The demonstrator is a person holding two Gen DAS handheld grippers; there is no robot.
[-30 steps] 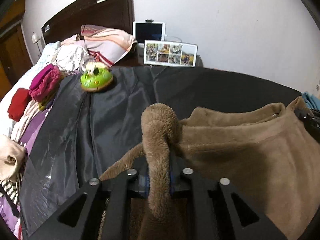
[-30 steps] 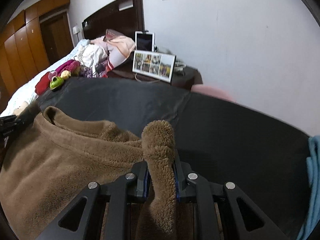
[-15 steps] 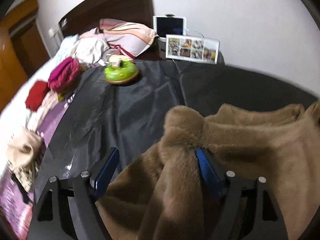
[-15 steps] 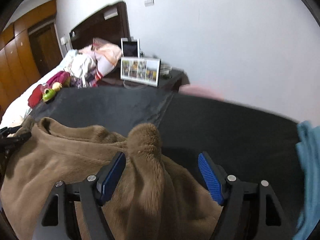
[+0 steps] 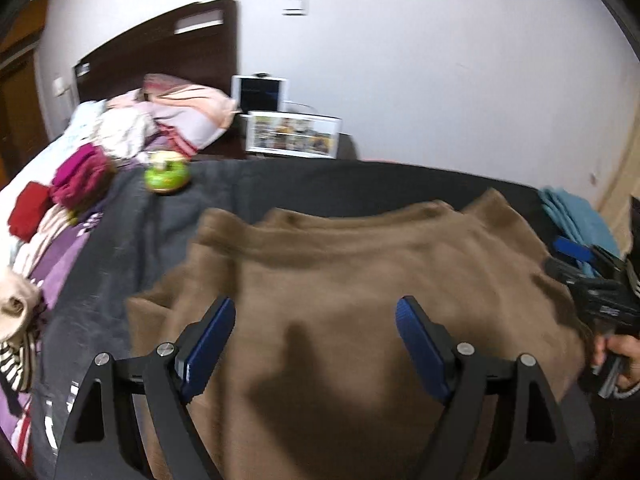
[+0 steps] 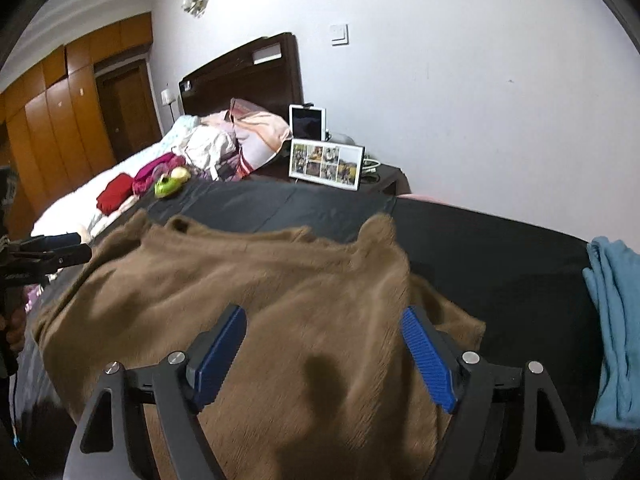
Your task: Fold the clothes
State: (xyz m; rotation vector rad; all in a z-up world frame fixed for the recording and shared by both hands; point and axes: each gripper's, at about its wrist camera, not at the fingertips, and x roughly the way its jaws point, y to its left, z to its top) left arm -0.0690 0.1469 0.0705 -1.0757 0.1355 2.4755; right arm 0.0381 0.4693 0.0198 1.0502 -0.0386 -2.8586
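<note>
A brown fleece garment (image 5: 360,260) (image 6: 240,272) lies spread on the dark sheet (image 5: 320,188) covering the bed, its far edge folded over. My left gripper (image 5: 316,308) hovers above the garment's near left part. Its jaws are opening, and its blue pads (image 5: 208,340) stand wide apart and clear of the cloth. My right gripper (image 6: 324,314) hangs over the near right part, its jaws also opening, with nothing pinched. Each gripper shows at the edge of the other's view: the right gripper (image 5: 576,256) with a hand (image 5: 616,352), and the left gripper (image 6: 52,248).
A green toy (image 5: 166,172) sits at the sheet's far left corner, beside red and magenta clothes (image 5: 80,172). Folded blue clothes (image 6: 616,300) lie at the right edge. A photo frame (image 5: 294,140), a tablet (image 6: 307,122), a pillow and the headboard stand behind.
Both grippers went from shut on upright folds of the brown fleece to open. They let go and drew back and upward. The garment has dropped flat onto the sheet.
</note>
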